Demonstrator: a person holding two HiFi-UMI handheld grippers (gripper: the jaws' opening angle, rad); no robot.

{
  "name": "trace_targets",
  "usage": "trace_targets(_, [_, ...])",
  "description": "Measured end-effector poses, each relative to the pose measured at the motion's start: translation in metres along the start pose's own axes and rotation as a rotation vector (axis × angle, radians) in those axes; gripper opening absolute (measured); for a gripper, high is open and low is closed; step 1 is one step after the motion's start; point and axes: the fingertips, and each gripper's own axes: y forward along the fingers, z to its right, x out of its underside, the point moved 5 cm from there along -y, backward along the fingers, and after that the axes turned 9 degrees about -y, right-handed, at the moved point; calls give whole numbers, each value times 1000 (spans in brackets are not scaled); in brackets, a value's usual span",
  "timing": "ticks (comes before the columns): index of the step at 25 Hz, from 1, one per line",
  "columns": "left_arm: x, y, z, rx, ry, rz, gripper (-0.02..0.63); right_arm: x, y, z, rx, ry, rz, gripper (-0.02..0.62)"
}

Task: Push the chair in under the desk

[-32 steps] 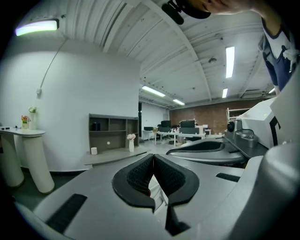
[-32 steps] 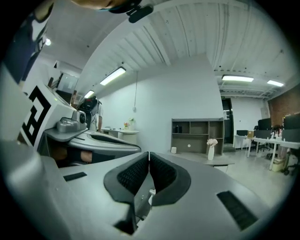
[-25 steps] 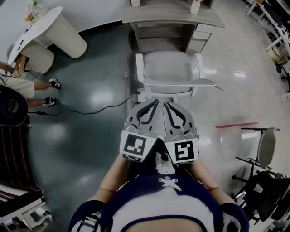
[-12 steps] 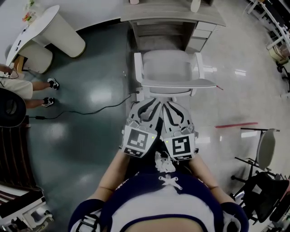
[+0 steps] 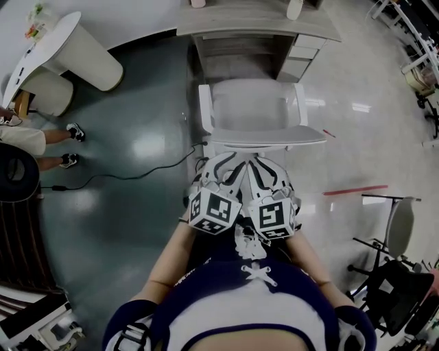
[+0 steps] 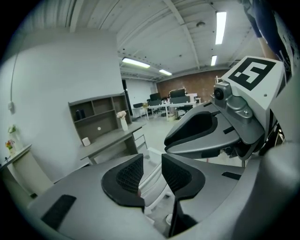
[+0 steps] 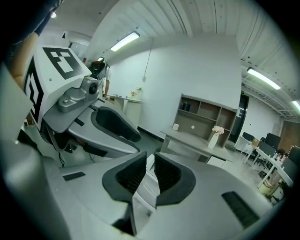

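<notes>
A white chair [image 5: 252, 113] stands facing the grey desk [image 5: 254, 20], its seat just short of the desk's front edge. Both grippers sit side by side right behind the chair's backrest, pointing at it. My left gripper [image 5: 232, 159] has its jaws opening; through the gap between its pads [image 6: 126, 176] I see the chair [image 6: 151, 185] beyond, and nothing is held. My right gripper [image 5: 259, 161] is shut, and only a sliver of the white chair [image 7: 144, 187] shows past its pads. The desk [image 6: 108, 140] with its shelf unit lies ahead.
A black cable [image 5: 137, 168] runs over the floor left of the chair. A person's legs [image 5: 48, 140] and a white curved counter [image 5: 62, 41] are at the far left. Black chairs [image 5: 394, 274] stand at the right, near a red strip [image 5: 357, 189] on the floor.
Both grippers have drawn closer together and edged forward to the chair's backrest; their marker cubes have tilted. The chair has barely shifted.
</notes>
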Motion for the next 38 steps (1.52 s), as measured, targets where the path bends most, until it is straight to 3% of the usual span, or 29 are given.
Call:
trace_targets(10, [17, 36, -18, 51, 70, -124, 156, 26, 39, 4, -79, -68, -136, 92])
trace_targets(17, [32, 57, -27, 69, 125, -208, 166, 44, 61, 3, -104, -190, -219, 100])
trace_targets(29, [66, 96, -37, 119, 211, -350, 190, 83, 95, 3, -168, -270, -354, 109])
trace_targets(35, [78, 113, -34, 127, 313, -419, 192, 105, 106, 3, -142, -501, -426, 110])
trace_targets(38, [83, 122, -32, 138, 354, -441, 193, 114, 111, 5, -136, -544, -451, 110])
